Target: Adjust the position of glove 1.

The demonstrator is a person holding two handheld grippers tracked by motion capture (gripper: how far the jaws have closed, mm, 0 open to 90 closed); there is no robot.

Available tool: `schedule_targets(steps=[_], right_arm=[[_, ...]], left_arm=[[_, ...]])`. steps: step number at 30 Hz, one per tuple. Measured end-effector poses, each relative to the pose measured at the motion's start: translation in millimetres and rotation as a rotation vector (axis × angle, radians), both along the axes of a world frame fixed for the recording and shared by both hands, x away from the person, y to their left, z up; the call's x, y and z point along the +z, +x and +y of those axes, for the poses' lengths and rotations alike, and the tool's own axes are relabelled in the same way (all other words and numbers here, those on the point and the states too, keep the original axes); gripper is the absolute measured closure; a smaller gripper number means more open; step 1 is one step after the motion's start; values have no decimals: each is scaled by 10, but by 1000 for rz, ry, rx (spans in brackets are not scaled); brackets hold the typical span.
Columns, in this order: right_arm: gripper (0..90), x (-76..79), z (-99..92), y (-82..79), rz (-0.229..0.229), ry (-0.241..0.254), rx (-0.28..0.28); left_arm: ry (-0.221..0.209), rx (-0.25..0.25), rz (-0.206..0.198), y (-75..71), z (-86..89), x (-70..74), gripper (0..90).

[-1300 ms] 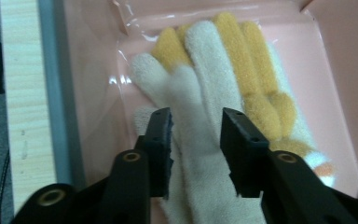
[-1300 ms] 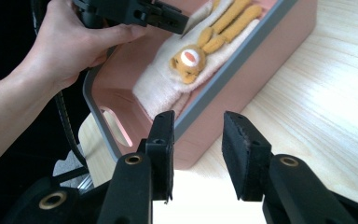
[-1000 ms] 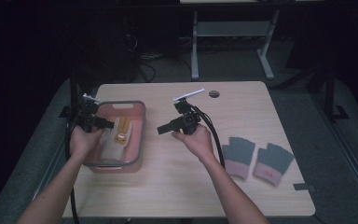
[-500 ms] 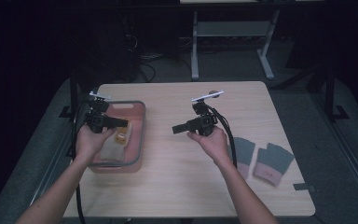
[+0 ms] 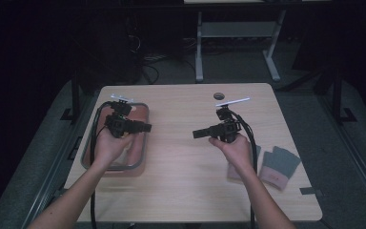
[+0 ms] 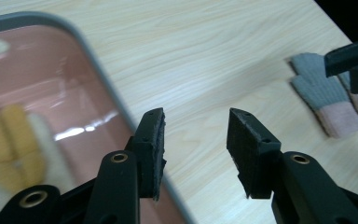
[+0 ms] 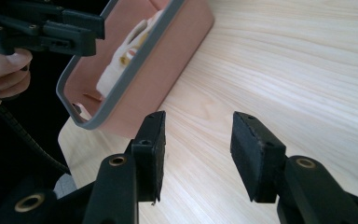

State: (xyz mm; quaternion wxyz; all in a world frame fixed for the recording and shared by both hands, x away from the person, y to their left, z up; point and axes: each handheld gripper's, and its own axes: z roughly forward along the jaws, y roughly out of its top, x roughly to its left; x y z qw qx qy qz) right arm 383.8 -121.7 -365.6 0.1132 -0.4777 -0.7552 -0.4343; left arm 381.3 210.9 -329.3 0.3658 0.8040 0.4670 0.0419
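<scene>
Dark room, pale wooden table [image 5: 181, 191], and the soft, light grey-and-pink gloves [image 5: 279, 164] lie near the right edge, best pinched at a cuff, while left gripper [image 6: 195, 140] and right gripper [image 7: 196, 140] hover empty, jaws just opening, beside the pink tray [image 5: 140, 160].

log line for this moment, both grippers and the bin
left gripper: open, empty, above pink bin | right gripper: open, empty, above bare table | gloves: on table
</scene>
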Motion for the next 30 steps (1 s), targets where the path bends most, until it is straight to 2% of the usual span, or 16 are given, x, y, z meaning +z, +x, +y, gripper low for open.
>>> schedule_targets(steps=[2,5,15,19,27,30], right_arm=[[544,-4,-82,-25,2,-6,-12],[538,-2,-218,-70,-3,-13,-36],[521,-15,-603,-184,-23,-45,-94],[512,-58,-756,-243,-8,-57,-122],[493,-139,-924,-337,-3,-86,-151],[487,-172,-986,-364,-16,-83,-163]], left_arm=[[-17,-13,11,1,-64,-9,554],[-28,-30,7,-17,-167,-15,543],[-30,-95,7,-56,-472,-56,509],[-25,-110,11,-59,-559,-84,491],[-27,-139,11,-72,-680,-111,462],[-25,-146,13,-70,-720,-130,453]])
